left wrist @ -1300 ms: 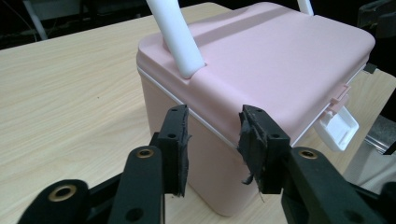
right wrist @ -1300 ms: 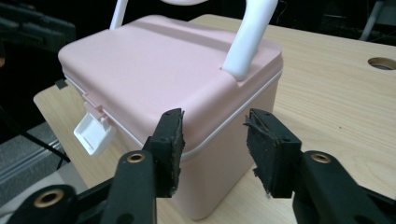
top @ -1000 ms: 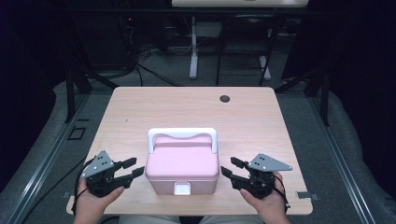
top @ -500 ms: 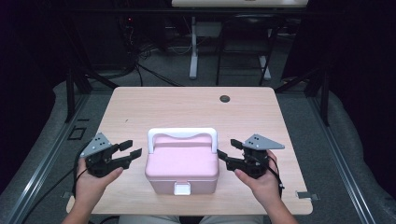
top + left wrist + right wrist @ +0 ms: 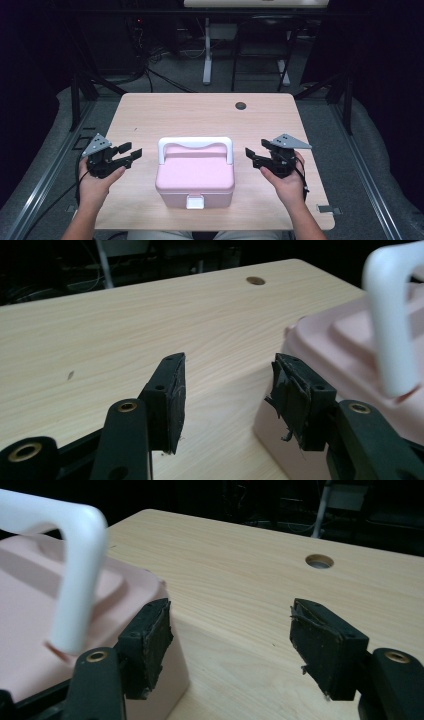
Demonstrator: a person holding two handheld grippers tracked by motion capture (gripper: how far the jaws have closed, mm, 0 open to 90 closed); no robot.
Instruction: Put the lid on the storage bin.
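Since the earlier frames both hands have drawn outward from the box and toward the middle band of the high view, and the jaws of each gripper have just been opening, with nothing between them.

Table [image 5: 200,112]: we list a pale wood top across the centre of the high view.

Pink box [image 5: 195,177]: lower centre of the high view, lid down, its white handle [image 5: 195,144] raised over the lid and its white latch [image 5: 195,202] on the near face.

Left gripper [image 5: 131,152]: left of the frame, jaws apart and empty, near the box's left side but clear of it.

Right gripper [image 5: 254,156]: right of the frame, jaws apart and empty, just beside the box's right side.

Dark grommet hole [image 5: 241,105]: upper centre of the tabletop.
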